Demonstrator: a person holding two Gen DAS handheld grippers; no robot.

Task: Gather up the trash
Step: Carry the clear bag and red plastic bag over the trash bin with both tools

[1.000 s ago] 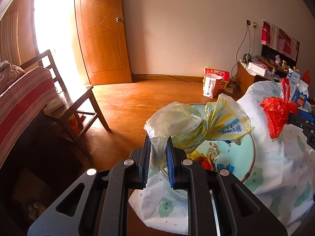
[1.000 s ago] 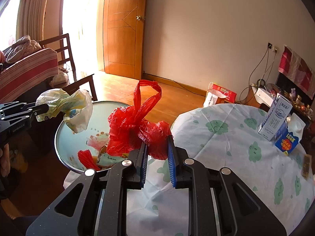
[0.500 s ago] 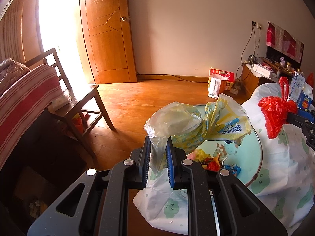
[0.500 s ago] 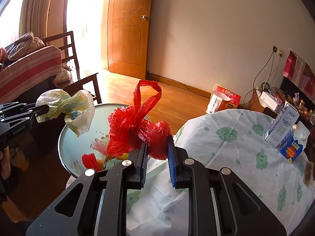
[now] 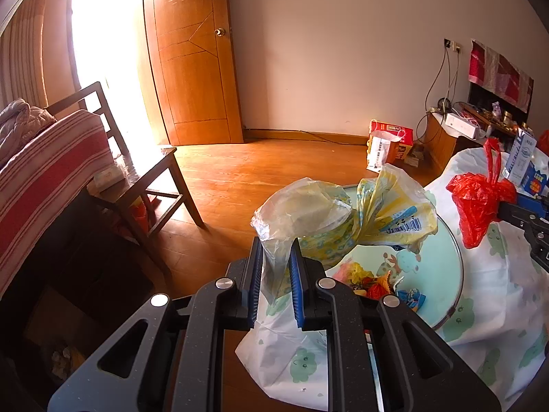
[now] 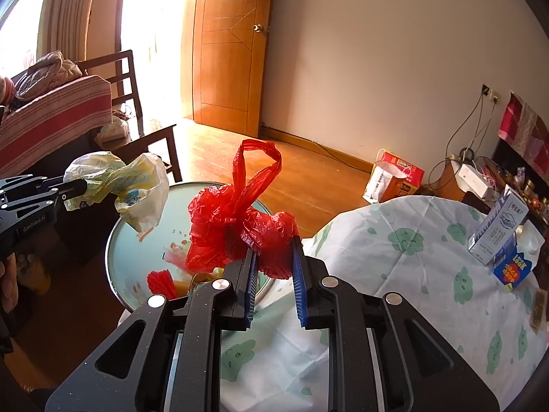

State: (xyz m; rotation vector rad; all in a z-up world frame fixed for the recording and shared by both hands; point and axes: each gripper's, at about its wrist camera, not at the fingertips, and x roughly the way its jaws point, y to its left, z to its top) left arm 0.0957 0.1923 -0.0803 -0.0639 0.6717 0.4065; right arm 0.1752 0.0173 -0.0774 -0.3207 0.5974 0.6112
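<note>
Left wrist view: the left gripper (image 5: 275,271) has its jaws pinching the neck of a crumpled yellow-and-clear plastic bag (image 5: 339,216), which hangs in the air ahead of the jaws
Right wrist view: the right gripper (image 6: 273,261) has its jaws clamped on a knotted red plastic bag (image 6: 236,226), its loop handle standing up just beyond the jaws
Below the jaws: a round glass tray (image 6: 144,257) at the edge of the bench (image 6: 411,274), which is covered with a cloth printed with green figures
Left in the tray: small wrappers (image 5: 374,283), red, orange and blue, lying under and ahead of both sets of jaws
Far right of the right jaws: two cartons (image 6: 504,237) standing on the bench, well apart from the tray
Progress: two bags are lifted clear, one per gripper; I judge the task partly done, with the wrappers not yet gathered and no bin visible in either view
</note>
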